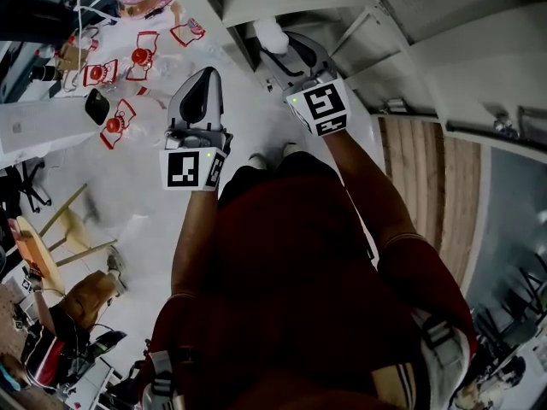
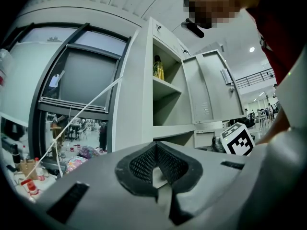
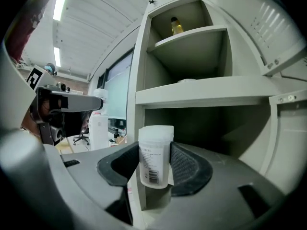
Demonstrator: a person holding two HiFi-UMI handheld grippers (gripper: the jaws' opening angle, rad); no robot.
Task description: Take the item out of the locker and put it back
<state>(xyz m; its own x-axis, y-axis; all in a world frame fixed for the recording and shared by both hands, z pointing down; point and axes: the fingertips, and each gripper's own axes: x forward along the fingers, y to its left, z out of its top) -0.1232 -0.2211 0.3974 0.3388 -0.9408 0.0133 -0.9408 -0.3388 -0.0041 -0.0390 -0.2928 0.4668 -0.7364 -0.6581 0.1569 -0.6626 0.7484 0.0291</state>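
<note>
Right gripper (image 3: 156,163) was clamped on the jar (image 3: 154,157): a white, translucent, lidded jar with a printed label, upright, with a pad pressing on each side. The jar sat outside the locker (image 3: 139,97), right in front of its lower compartment (image 3: 216,128).

Left gripper (image 2: 156,169) had its jaws together with nothing between them, idling near the right one at its 8 o'clock from overhead.

My read was mid-cycle: the item was out and the put-back not yet done. Can't say which shelf it belongs on.

For the next move, I'd expect it to carry the jar level into a compartment, clear the shelf edge, set the base flat, then spread the jaws and back straight out. The jar looked light and tall, so it could tip if released off-level.

Contents:
- The top shelf (image 3: 192,35) held one yellow bottle (image 3: 176,27) at the back, at 12 o'clock from the jar.
- The middle shelf (image 3: 206,90) had nothing obvious on it, but it was seen from below, so I'm not sure.
- The lower compartment was dark, and I couldn't make anything out in it.
- The door (image 2: 204,87) was swung open at 3 o'clock of the opening, clear of the path.
</note>
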